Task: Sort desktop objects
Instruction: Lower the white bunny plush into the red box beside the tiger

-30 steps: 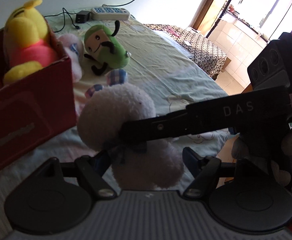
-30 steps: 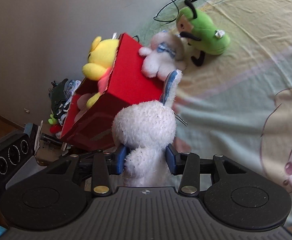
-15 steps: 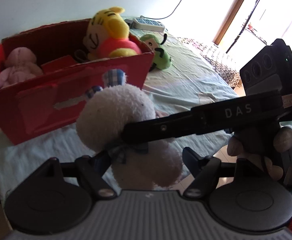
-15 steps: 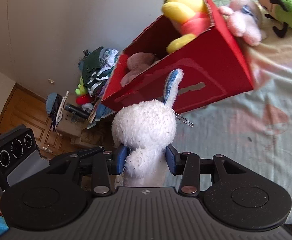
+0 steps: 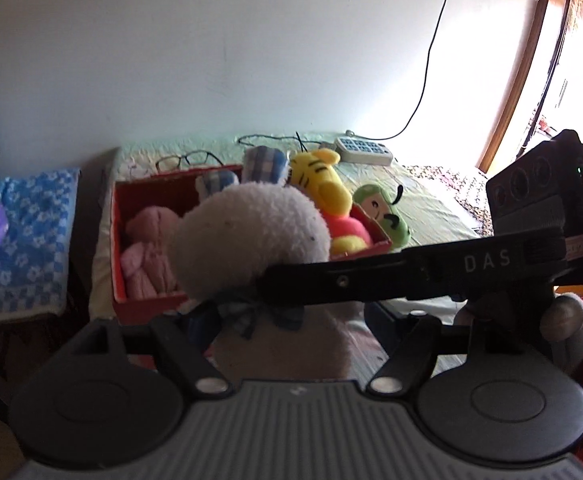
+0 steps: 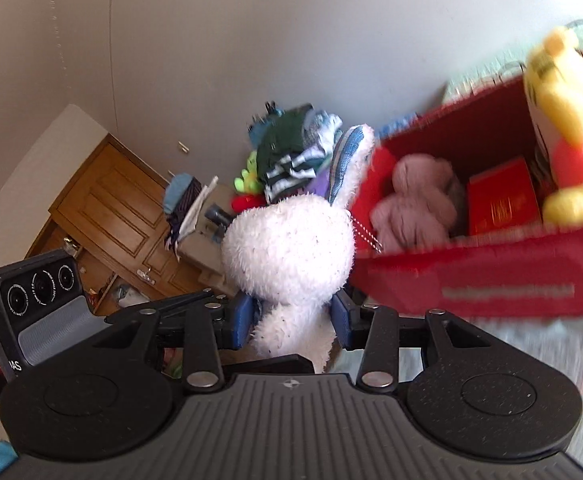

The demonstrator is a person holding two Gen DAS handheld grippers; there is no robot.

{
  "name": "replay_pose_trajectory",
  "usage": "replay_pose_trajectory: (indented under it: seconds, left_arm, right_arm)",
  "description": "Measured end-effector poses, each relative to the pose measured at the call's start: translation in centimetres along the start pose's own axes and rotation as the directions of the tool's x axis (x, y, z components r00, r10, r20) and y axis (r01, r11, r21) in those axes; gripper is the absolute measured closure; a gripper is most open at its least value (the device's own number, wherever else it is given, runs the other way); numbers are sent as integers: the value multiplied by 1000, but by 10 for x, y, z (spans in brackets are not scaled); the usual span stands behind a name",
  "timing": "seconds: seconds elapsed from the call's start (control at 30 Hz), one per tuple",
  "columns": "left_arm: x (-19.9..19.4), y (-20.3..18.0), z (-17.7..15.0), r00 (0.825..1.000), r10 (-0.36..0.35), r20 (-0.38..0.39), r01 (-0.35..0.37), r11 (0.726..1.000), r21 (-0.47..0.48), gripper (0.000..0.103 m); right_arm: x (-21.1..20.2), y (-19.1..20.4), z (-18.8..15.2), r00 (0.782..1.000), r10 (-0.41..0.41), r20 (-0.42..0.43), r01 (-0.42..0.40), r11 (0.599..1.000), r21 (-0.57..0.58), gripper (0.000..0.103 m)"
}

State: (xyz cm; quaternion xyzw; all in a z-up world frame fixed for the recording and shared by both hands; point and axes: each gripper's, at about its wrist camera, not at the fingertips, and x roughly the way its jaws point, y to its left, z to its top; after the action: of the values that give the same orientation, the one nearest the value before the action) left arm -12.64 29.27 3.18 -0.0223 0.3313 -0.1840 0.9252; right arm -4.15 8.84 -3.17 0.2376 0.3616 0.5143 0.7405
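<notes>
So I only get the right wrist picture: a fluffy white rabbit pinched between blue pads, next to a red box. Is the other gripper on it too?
Observer: In the left wrist view the white rabbit sits between the left gripper's fingers, but I cannot tell whether they press on it.
Operator: Is any toy outside the box?
Observer: Yes, a green plush lies on the bed, just past the right-hand corner of the red box.
Operator: And behind the box?
Observer: A pair of glasses lies on the bed there.
</notes>
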Motion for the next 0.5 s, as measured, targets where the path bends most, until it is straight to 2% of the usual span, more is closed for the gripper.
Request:
replay_pose_trajectory:
  seconds: [0.13, 0.27, 0.5]
  left_arm:
    - [26, 5, 25, 999, 21, 29, -22, 999, 26, 27]
    - [55, 14, 46, 1000, -3, 26, 3, 1000, 10, 27]
    - [111, 23, 61, 997, -76, -23, 75, 996, -40, 27]
  right_arm:
    - [2, -11, 23, 999, -20, 50, 21, 1000, -22, 59]
    - [3, -29, 43, 994, -62, 88, 63, 998, -6, 59]
    - [4, -46, 59, 970, -216, 110, 223, 973, -56, 59]
